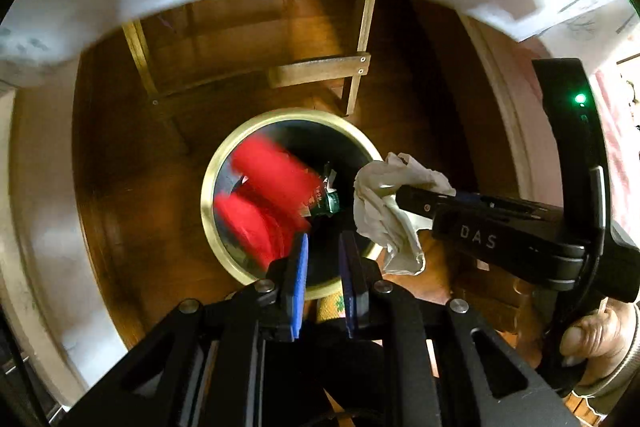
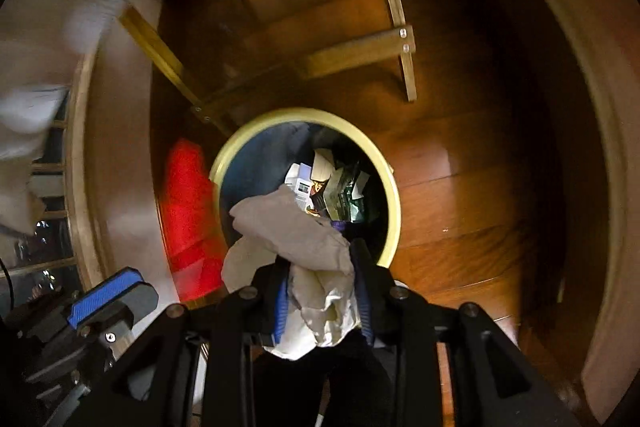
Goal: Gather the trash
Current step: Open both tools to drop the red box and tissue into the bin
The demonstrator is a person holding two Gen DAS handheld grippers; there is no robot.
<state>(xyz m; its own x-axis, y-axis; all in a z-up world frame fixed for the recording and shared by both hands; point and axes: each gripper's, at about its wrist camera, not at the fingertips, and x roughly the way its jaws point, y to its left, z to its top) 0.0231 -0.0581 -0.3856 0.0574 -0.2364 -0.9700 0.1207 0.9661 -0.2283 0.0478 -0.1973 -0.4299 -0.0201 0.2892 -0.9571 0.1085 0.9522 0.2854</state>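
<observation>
Crumpled matt paper wad [image 2: 296,235]; glossy wooden floor [image 2: 460,195]; smooth-rimmed bin [image 2: 394,195]

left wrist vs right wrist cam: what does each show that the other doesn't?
Left wrist only: the right gripper seen from outside, the hand holding it, and the left gripper with nothing between its fingers. Right wrist only: a clearer look at the wrappers and packets in the bin. Both: the yellow-rimmed bin, a blurred red item, the crumpled paper, wood floor.

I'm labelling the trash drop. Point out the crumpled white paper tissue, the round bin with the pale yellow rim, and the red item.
Crumpled white paper tissue [image 2: 296,231], right wrist view, upper fold.
Round bin with pale yellow rim [image 2: 394,195], right wrist view, right rim.
Red item [image 1: 276,183], left wrist view, blurred middle.
</observation>
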